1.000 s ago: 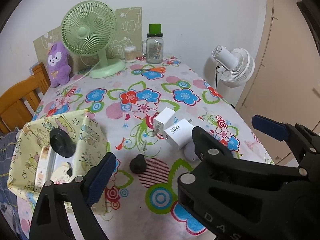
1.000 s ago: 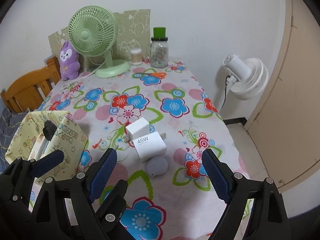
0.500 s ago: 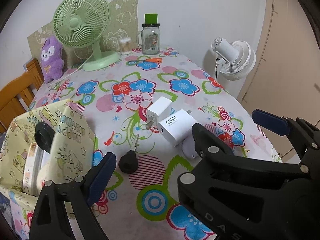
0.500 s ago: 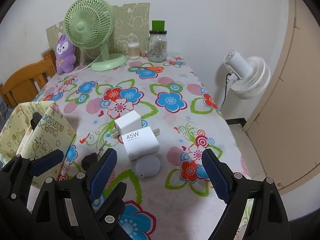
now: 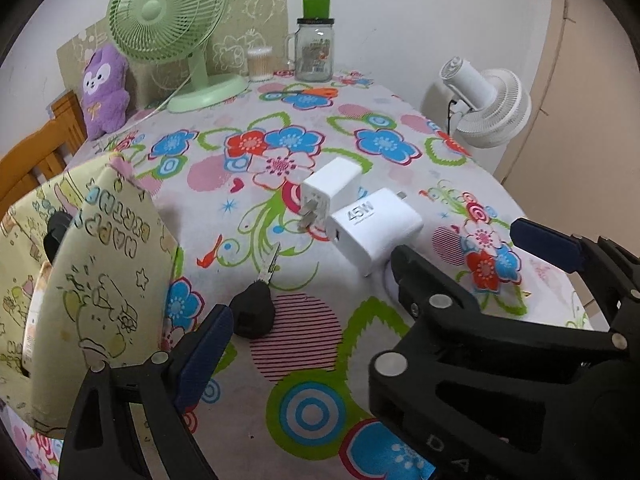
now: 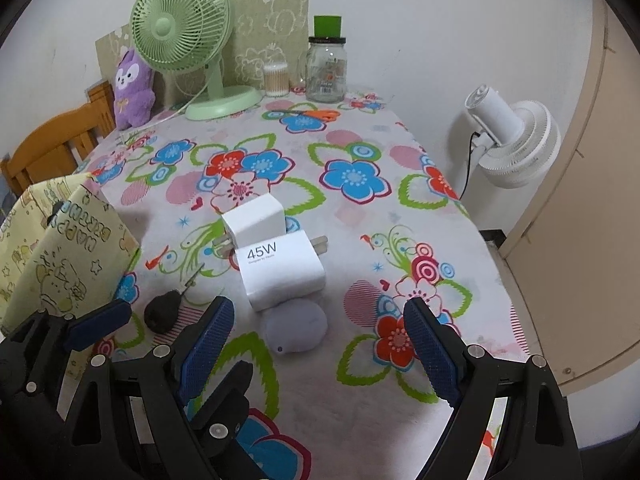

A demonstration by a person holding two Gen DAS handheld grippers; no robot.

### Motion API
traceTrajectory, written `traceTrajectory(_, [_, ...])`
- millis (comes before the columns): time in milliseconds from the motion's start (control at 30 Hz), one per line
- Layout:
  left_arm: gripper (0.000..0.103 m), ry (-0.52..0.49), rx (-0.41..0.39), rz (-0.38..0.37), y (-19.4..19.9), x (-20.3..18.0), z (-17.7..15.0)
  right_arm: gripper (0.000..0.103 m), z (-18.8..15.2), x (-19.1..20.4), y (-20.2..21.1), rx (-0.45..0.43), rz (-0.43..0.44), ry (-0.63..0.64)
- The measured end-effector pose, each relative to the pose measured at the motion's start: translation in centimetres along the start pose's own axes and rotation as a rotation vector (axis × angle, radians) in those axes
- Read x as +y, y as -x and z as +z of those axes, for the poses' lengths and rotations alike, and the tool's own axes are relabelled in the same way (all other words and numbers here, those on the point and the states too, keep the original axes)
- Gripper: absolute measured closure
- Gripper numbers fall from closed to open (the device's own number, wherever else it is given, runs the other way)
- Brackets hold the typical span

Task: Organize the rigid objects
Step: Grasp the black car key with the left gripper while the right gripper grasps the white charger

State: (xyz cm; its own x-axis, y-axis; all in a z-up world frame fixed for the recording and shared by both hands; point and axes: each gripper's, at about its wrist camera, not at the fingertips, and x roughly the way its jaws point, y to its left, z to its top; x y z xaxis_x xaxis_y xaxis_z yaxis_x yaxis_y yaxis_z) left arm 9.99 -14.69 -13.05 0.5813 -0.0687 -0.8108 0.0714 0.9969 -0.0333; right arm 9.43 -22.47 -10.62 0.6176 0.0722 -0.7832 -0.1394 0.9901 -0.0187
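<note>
Both claws empty and spread wide: right claw (image 6: pixel 318 340) hovers low just near of the grey puck (image 6: pixel 295 326), left claw (image 5: pixel 360 280) near the key (image 5: pixel 256 304). We'd drop the right claw straight over the puck, clear of the 45W charger (image 6: pixel 280 274) touching it, then carry it left to the box (image 6: pixel 60 240).

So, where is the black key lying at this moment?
The black key lies on the flowered tablecloth, low and left of centre in both wrist views. It sits between the yellow bag and the 45W charger, touching neither.
</note>
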Motion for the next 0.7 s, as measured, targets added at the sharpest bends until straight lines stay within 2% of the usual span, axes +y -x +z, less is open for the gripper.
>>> traceTrajectory(233, [0.013,0.004,0.001,0.041,-1.5,0.4,-0.5,0.014,-0.4,0.2,-2.0,0.015,0.023,0.012])
traceTrajectory(333, [0.013,0.007,0.036,0.021,-2.1,0.7,-0.6,0.014,-0.5,0.4,-2.9,0.025,0.038,0.016])
traceTrajectory(433, [0.013,0.000,0.014,0.062,-2.4,0.8,-0.7,0.014,-0.4,0.5,-3.9,0.038,0.058,0.011])
traceTrajectory(700, [0.012,0.031,0.020,0.066,-3.5,1.6,0.1,0.017,0.6,1.3,-5.4,0.029,0.072,0.057])
